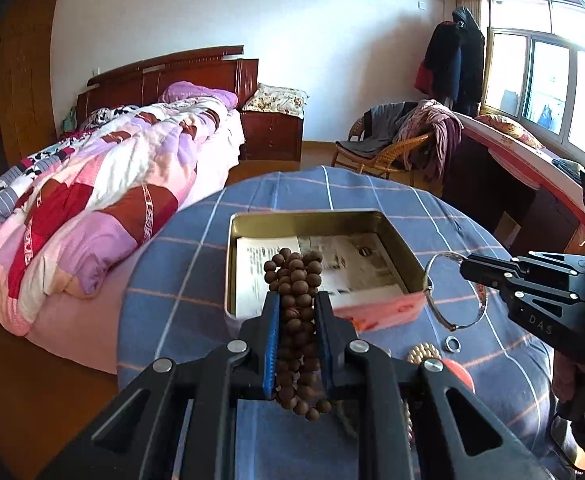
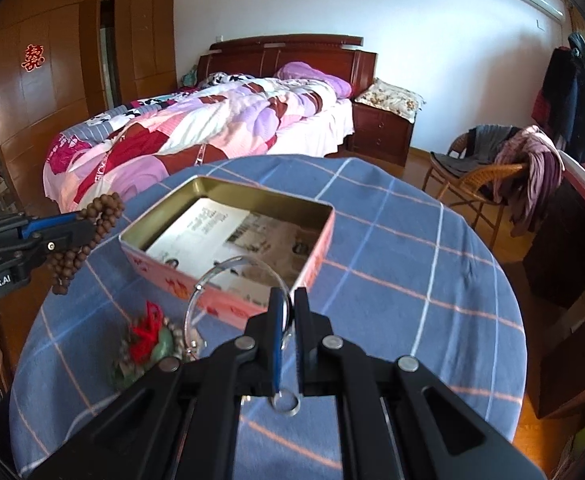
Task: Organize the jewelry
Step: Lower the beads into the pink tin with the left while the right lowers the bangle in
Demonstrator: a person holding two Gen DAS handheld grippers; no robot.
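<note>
Bedroom clutter, a quilted bed and a cane chair, rings a round table under a blue checked cloth (image 1: 196,264), where an open tin (image 2: 316,240) lined with printed paper sits at the middle. From the left wrist view, the left tongs (image 1: 296,312) are clamped on a bunch of brown wooden beads (image 1: 296,280), held above the near edge of the tin at twelve o'clock; the strand looks soft and floppy, light, likely to sag and swing, so a grip across the bundled middle suits it. At three o'clock the right tongs (image 2: 286,300) pinch the rim of a thin silver bangle (image 2: 228,276), lifted just beside the tin's near wall; it looks stiff, smooth and probably slippery, best held across the band. On the cloth lie a small ring (image 1: 451,344), and at eight o'clock in the right wrist view a red tassel with green stone and pale beads (image 2: 144,340). The tin's raised wall could catch either piece.
</note>
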